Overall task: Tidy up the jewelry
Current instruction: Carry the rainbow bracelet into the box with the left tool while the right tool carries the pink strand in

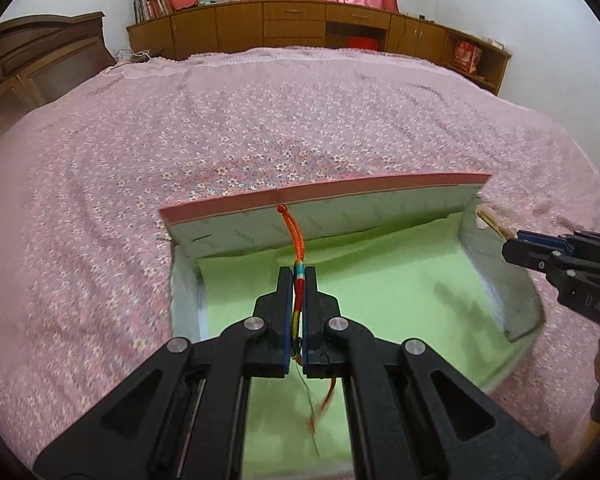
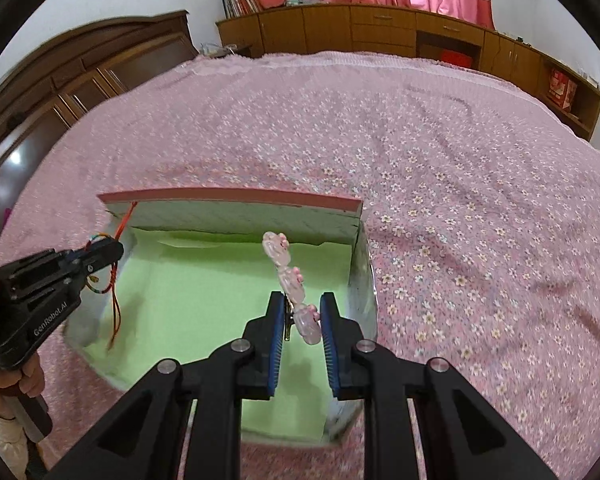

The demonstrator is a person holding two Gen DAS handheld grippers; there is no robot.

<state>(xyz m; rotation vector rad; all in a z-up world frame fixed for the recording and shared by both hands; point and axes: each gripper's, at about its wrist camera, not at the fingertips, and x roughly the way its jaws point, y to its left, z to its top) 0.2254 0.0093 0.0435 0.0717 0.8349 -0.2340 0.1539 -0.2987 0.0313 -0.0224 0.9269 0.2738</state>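
Note:
An open box (image 1: 500,280) with a green lining and a raised pink-edged lid (image 1: 324,190) lies on the bed. My left gripper (image 1: 299,276) is shut on a red braided cord bracelet (image 1: 293,232) with coloured bands, held over the box's green floor; its loose threads hang below. It also shows in the right wrist view (image 2: 104,248). My right gripper (image 2: 302,304) is shut on a pink hair clip (image 2: 288,280) with clear pink charms, held over the right part of the box (image 2: 364,300). In the left wrist view the right gripper (image 1: 512,246) holds it at the box's right wall.
The box sits on a pink floral bedspread (image 1: 260,128). A dark wooden headboard (image 2: 80,64) stands at the left. Low wooden cabinets (image 1: 300,24) with books and red boxes line the far wall under pink curtains.

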